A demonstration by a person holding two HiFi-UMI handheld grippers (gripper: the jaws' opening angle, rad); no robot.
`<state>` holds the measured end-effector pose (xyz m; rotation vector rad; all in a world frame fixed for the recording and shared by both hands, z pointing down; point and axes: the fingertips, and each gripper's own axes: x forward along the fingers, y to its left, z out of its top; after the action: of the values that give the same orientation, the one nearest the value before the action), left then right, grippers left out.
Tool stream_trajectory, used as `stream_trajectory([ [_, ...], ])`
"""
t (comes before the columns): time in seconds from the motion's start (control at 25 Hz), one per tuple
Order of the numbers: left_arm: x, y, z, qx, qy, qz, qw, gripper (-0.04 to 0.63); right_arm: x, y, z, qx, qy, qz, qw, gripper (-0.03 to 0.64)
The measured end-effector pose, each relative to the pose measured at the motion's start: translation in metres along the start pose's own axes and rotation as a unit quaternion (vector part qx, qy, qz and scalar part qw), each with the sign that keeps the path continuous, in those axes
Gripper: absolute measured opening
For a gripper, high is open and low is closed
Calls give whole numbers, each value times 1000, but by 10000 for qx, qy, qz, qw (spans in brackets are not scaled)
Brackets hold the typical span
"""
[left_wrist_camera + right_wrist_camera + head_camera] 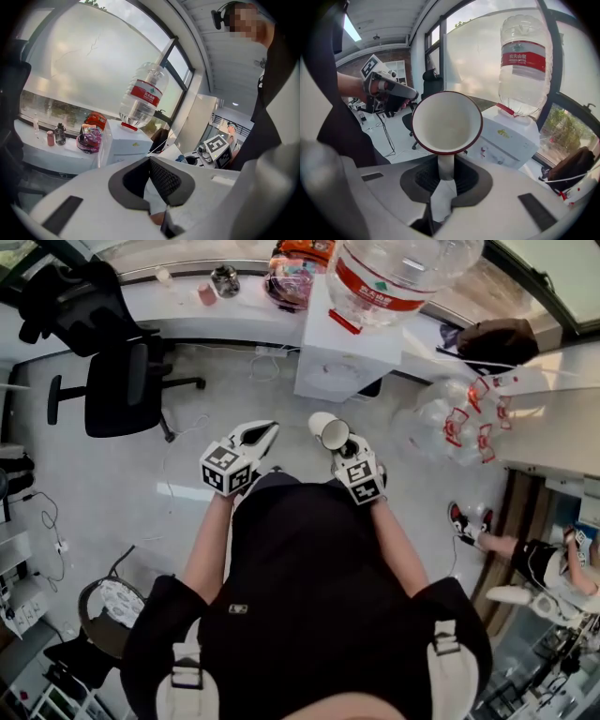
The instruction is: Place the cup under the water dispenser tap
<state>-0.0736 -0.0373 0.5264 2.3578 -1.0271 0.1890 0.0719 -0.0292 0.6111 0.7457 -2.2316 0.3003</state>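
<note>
1. My right gripper (341, 443) is clamped on the handle (446, 165) of the white, red-rimmed ceramic cup (329, 430), so the cup sits just past the jaw tips, held off the floor in front of my body.
2. The cup is not upright. It lies tipped over, its mouth facing back along the jaws towards me and its base pointing towards the dispenser. I judge it must be turned mouth-up before it goes under a tap.
3. My left gripper (265, 432) hangs just beside the right one, jaws drawn together at the tips with nothing between them. It is about as near the dispenser as the right, but the cup is in the right, so that hand makes the move.
4. Straight ahead of the cup stands the white box-shaped water dispenser (508, 140), well apart from the jaws, its front face turned to me. The taps on that face are too small to read clearly.
5. On top of the dispenser sits an upturned clear plastic water bottle with a red label (524, 61).
6. The dispenser stands on the pale grey floor (112, 493), backed against a white window ledge (187, 310) carrying small bottles and bags.
7. A black office chair (117, 385) stands off to the left, and empty clear water bottles (450, 418) lie to the right.
</note>
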Motion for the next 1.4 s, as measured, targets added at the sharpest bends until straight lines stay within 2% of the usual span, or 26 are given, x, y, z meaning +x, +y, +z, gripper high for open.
stream_trajectory([
  [0.2, 25, 4, 13, -174, -174, 341, 9991, -1, 9, -26, 1, -486, 153, 426, 9978, 40],
  [0.44, 51, 7, 24, -194, -240, 522, 9982, 0, 24, -48, -8, -776, 349, 750, 9935, 40],
  [0.8, 60, 23, 22, -372, -215, 754, 9962, -2, 47, -75, -18, -859, 619, 947, 9899, 40],
  [1.16, 73, 34, 16, -441, 42, 743, 9963, 0, 85, -86, -29, -742, 852, 1115, 9873, 40],
  [1.4, 81, 41, 12, -506, 164, 900, 9945, 0, 114, -96, -45, -773, 1116, 1265, 9826, 40],
])
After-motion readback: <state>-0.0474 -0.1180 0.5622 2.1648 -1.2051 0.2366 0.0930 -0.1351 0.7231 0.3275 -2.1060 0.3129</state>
